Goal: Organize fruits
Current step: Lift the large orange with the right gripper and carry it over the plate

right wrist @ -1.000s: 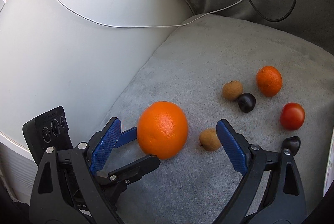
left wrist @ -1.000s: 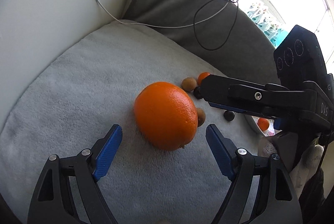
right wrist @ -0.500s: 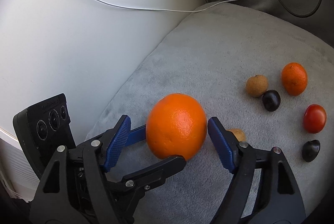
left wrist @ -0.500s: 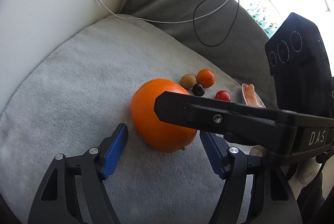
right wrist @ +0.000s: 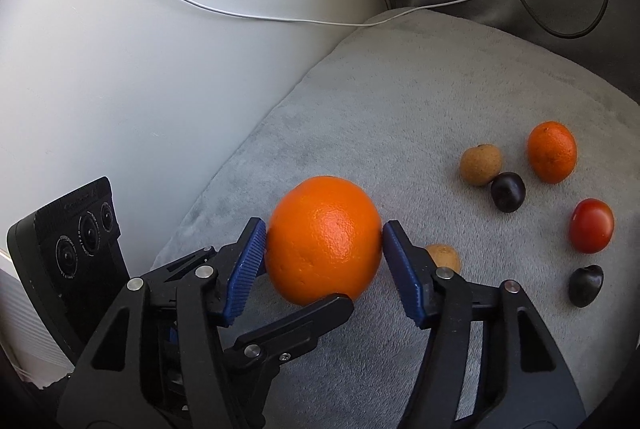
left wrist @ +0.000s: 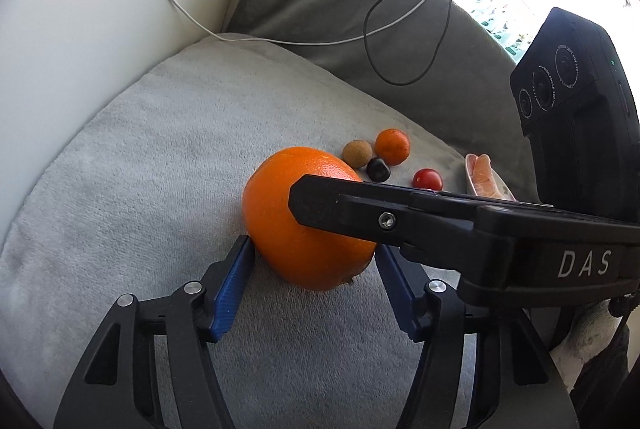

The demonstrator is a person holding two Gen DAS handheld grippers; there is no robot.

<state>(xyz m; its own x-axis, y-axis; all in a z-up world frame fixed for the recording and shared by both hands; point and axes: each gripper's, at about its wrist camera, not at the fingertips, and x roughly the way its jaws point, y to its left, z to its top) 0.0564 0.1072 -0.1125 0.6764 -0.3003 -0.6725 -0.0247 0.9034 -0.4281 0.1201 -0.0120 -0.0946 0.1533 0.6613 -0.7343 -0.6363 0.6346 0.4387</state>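
The large orange (right wrist: 324, 241) sits on the grey cushion (right wrist: 400, 101), stem end low toward the left claw (left wrist: 314, 269). Both the right claw (right wrist: 324, 261) and the left claw clamp its sides. Round, it shows no clear long axis.

The large round orange (right wrist: 324, 239) is bright orange with dimpled skin. The plush cushion (right wrist: 400, 109) is pale grey. The small round tomato (right wrist: 591, 225) is red.

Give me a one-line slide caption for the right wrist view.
Right claw grips the big orange on the gray cushion, smaller fruits scattered alongside.
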